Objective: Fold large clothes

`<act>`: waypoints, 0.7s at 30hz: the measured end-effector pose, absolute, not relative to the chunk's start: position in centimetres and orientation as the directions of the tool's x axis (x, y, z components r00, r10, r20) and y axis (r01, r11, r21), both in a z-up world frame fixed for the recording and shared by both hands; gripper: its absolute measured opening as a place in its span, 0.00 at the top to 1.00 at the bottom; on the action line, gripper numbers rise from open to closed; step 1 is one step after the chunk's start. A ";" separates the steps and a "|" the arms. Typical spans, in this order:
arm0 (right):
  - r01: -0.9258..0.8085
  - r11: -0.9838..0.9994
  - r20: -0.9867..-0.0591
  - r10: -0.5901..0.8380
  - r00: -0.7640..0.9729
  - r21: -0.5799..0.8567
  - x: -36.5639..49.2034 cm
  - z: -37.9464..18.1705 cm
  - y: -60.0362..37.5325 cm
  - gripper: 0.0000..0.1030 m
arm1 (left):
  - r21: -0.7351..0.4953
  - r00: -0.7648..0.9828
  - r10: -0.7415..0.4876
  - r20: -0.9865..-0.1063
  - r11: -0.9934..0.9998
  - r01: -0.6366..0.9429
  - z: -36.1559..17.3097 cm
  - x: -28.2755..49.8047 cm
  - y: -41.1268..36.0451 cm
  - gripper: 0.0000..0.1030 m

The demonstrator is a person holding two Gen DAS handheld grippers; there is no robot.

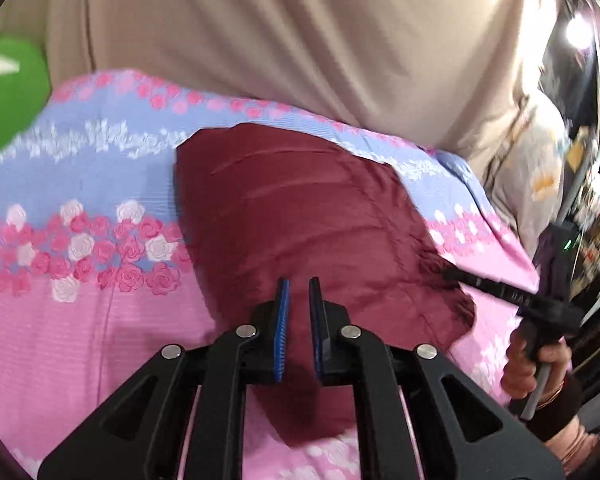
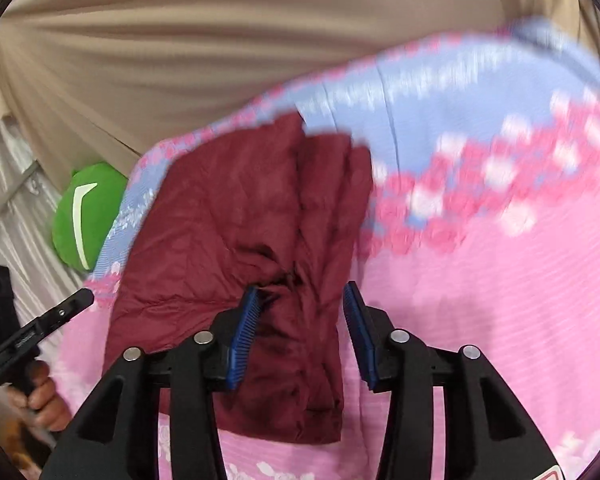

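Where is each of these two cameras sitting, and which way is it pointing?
Left wrist view: rides on the left gripper, looking down along its nearly closed, empty fingers at the maroon garment on the floral bedsheet; the person's right hand shows at the right edge.
Right wrist view: rides on the right gripper, looking down along its parted fingers at the same garment; the left hand shows at lower left.
Shared: garment, bedsheet, beige curtain, green cushion.

A pink-and-blue floral bedsheet (image 1: 80,320) carries the folded maroon garment (image 1: 300,208).
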State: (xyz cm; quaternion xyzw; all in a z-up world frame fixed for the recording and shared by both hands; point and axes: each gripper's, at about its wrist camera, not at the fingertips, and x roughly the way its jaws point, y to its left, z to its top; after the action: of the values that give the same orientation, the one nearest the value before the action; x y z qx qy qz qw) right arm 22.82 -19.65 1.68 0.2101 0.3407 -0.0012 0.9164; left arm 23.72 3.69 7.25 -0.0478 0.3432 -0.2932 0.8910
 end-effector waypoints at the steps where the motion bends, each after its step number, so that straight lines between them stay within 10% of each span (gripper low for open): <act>1: 0.124 0.931 -0.617 0.124 0.777 0.342 22.2 2.8 -18.6 0.71 | -0.288 0.563 -0.571 -0.597 0.808 0.515 7.3 22.9 3.0 0.89; 10: 0.049 0.992 -0.677 0.043 0.734 0.116 23.1 2.2 -13.3 0.81 | -0.102 0.467 -0.419 -0.778 0.819 0.565 -0.1 17.5 -0.4 0.86; 21: 0.104 0.984 -0.758 0.042 0.651 0.144 24.6 -4.0 -14.3 0.97 | -0.109 0.561 -0.333 -0.758 0.912 0.395 -2.9 22.7 3.2 1.00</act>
State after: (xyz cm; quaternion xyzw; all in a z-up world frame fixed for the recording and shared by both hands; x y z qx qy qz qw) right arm 24.57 -14.31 -4.00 0.0878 0.4175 -0.0171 0.9043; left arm 22.66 3.23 -2.92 0.0367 0.4205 -0.2060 0.8828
